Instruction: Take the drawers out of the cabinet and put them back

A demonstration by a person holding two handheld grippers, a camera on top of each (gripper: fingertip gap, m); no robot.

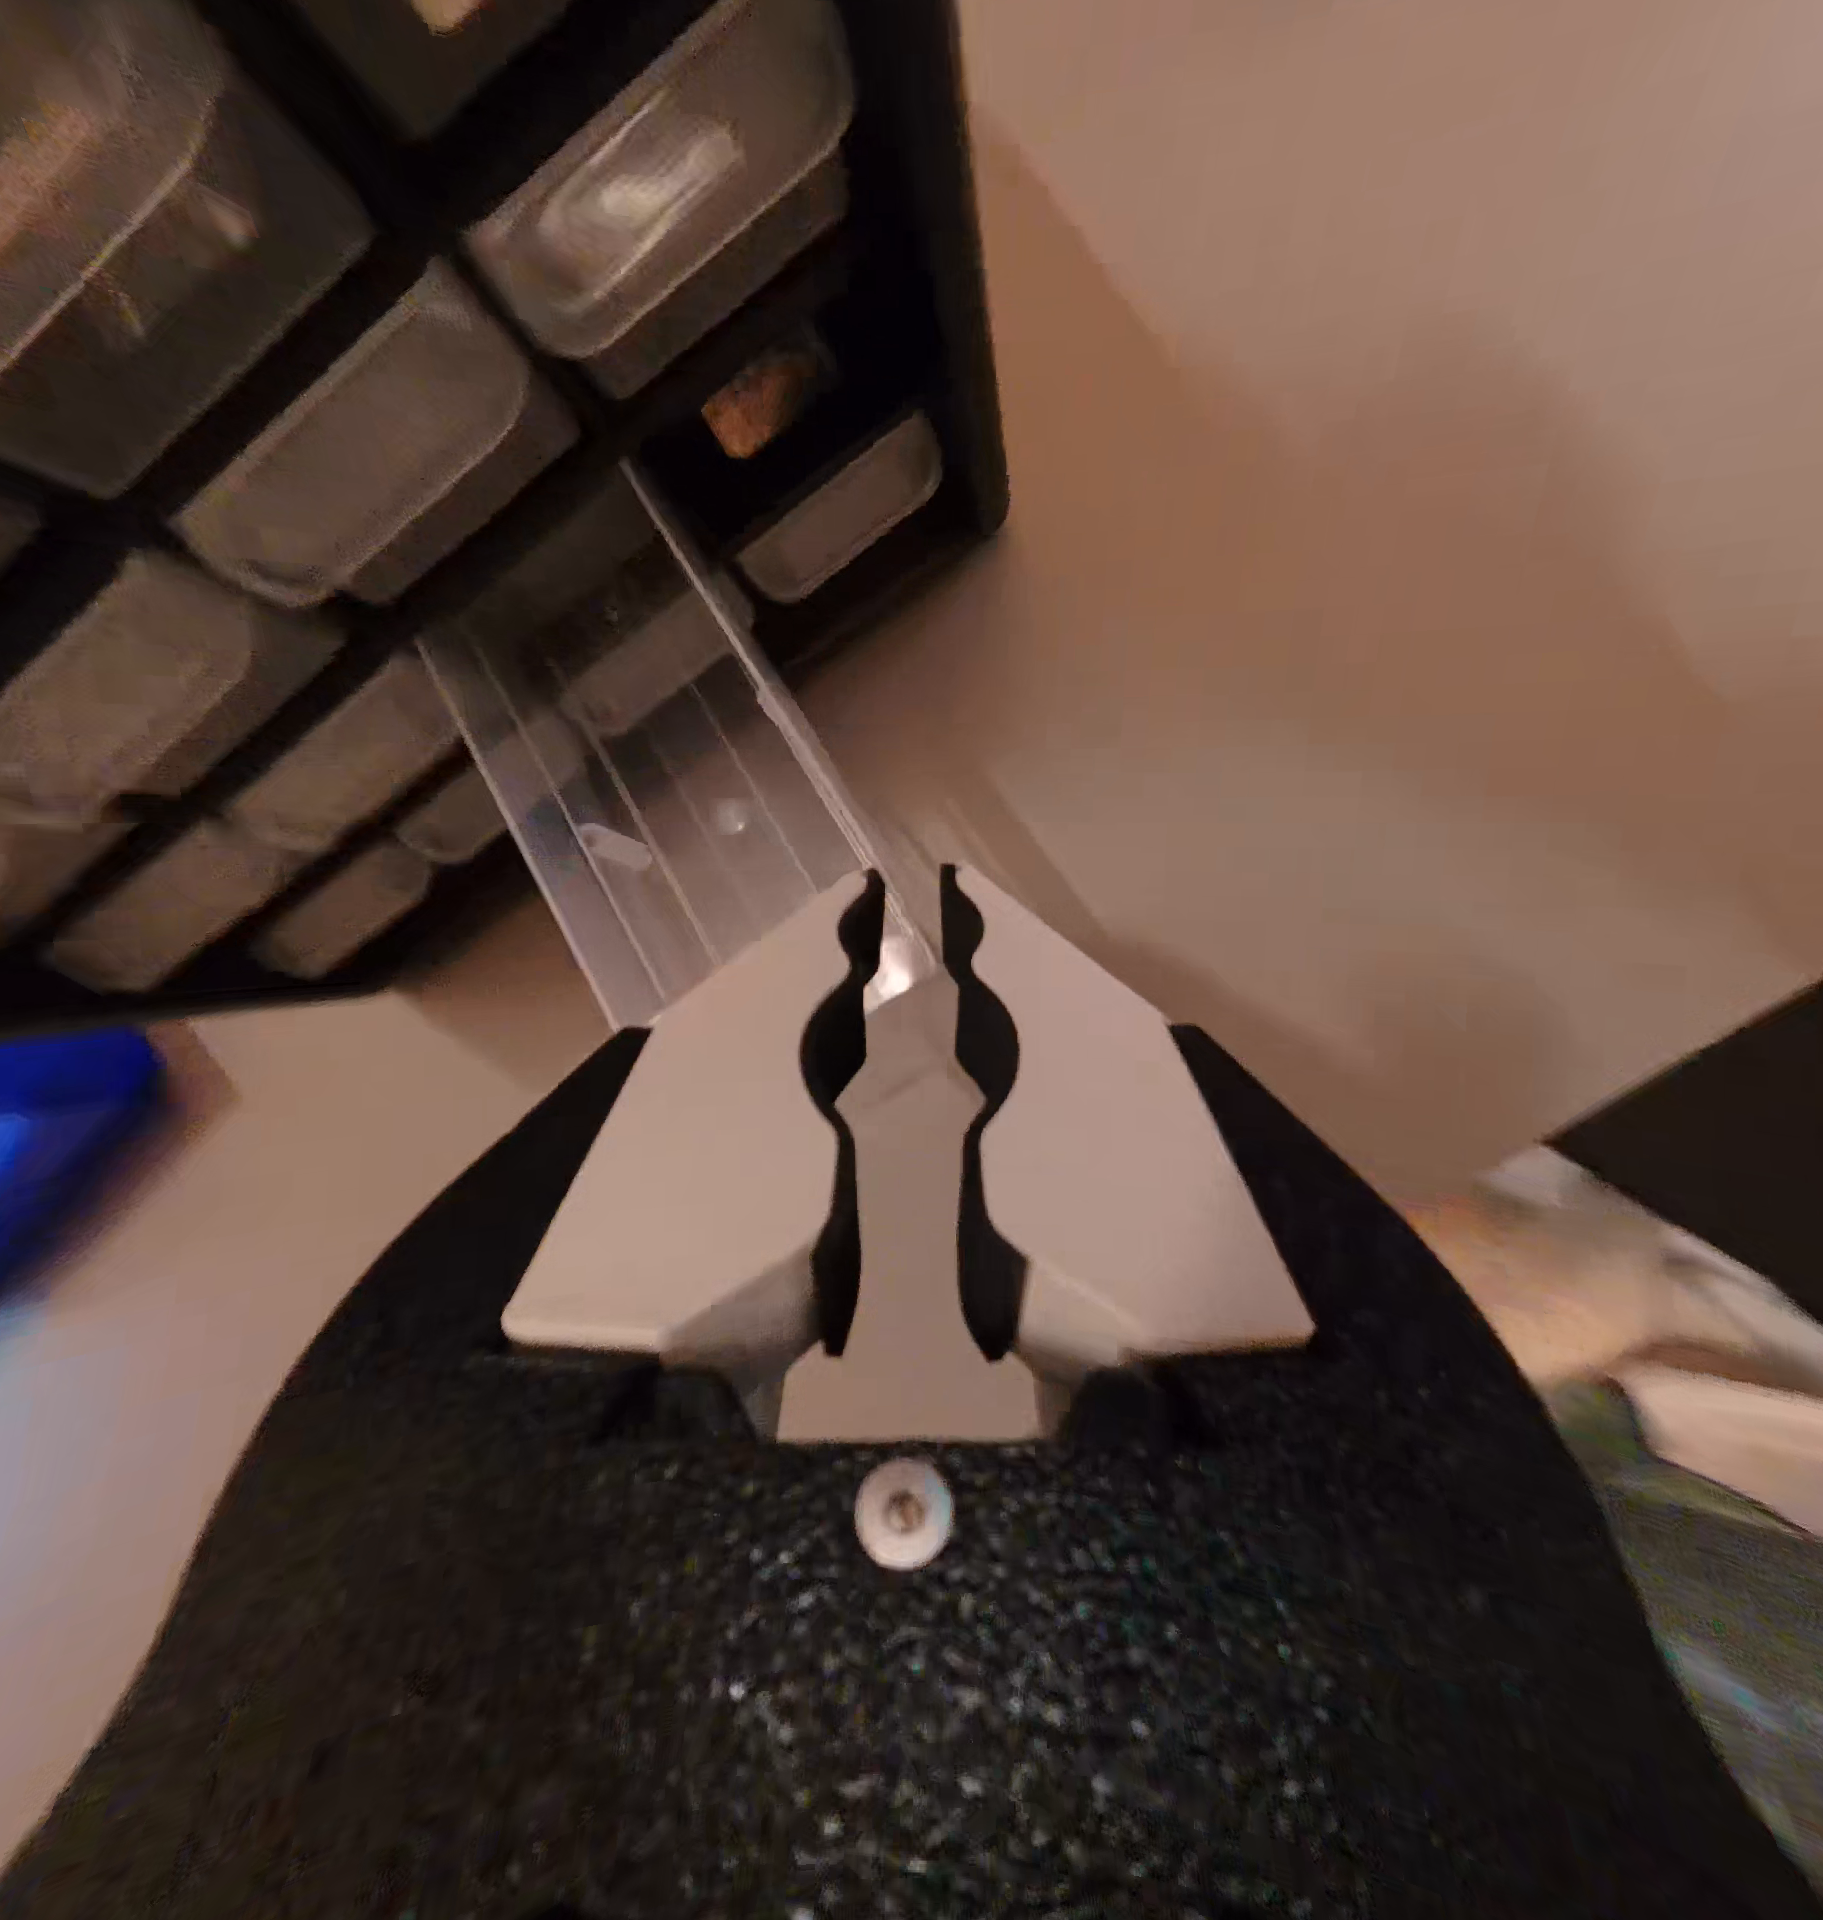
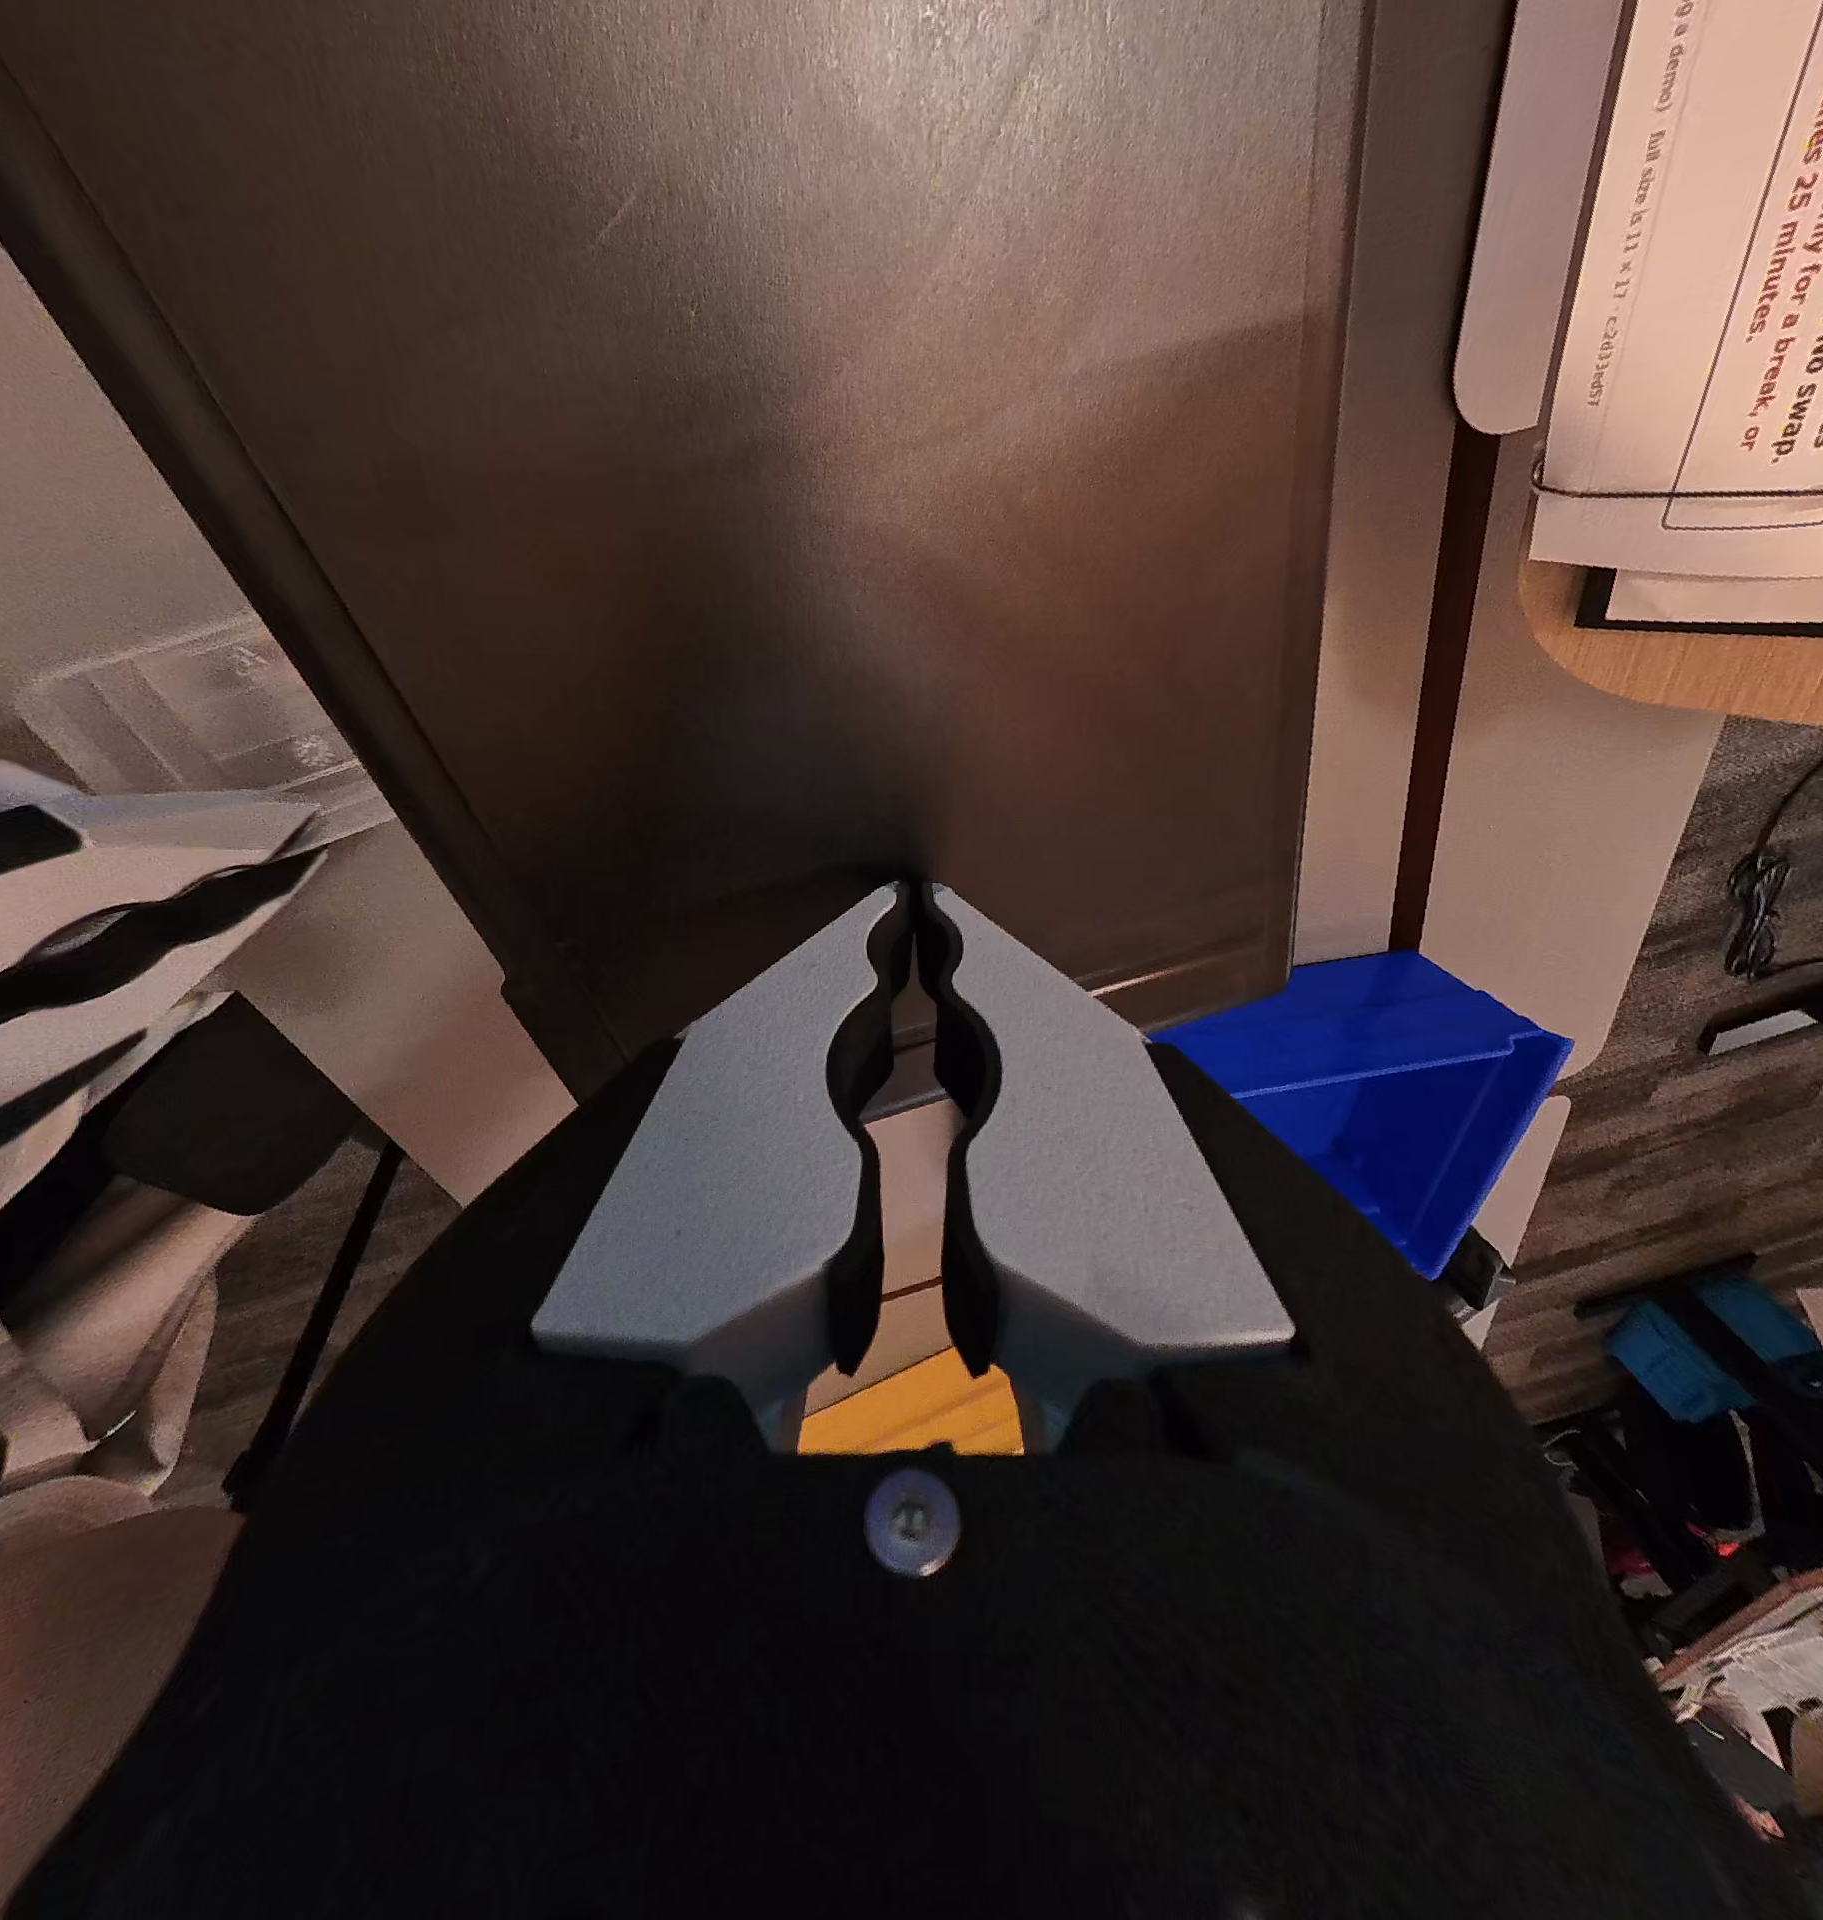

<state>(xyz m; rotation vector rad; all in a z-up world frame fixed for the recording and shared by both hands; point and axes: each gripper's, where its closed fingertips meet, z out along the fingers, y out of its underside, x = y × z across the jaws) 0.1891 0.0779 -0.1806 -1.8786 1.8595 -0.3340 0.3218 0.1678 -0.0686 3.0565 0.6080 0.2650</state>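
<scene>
Drawers of clear plastic fill the black cabinet [image 1: 974, 312] across the upper left of the left wrist view, and one clear drawer [image 1: 678, 790] sticks far out of its slot toward frame centre. The left gripper [image 1: 909, 894] is nearly closed, pinching that drawer's front lip. Thin, stiff and light, it probably slides easily but could crack or slip if squeezed hard; the front lip looks the natural hold. Motion blur softens this view. In the right wrist view, the right gripper [image 2: 912, 894] has its tips closed together on nothing, against a dark panel [image 2: 782, 416], with a blue bin [image 2: 1406, 1101] at right.
</scene>
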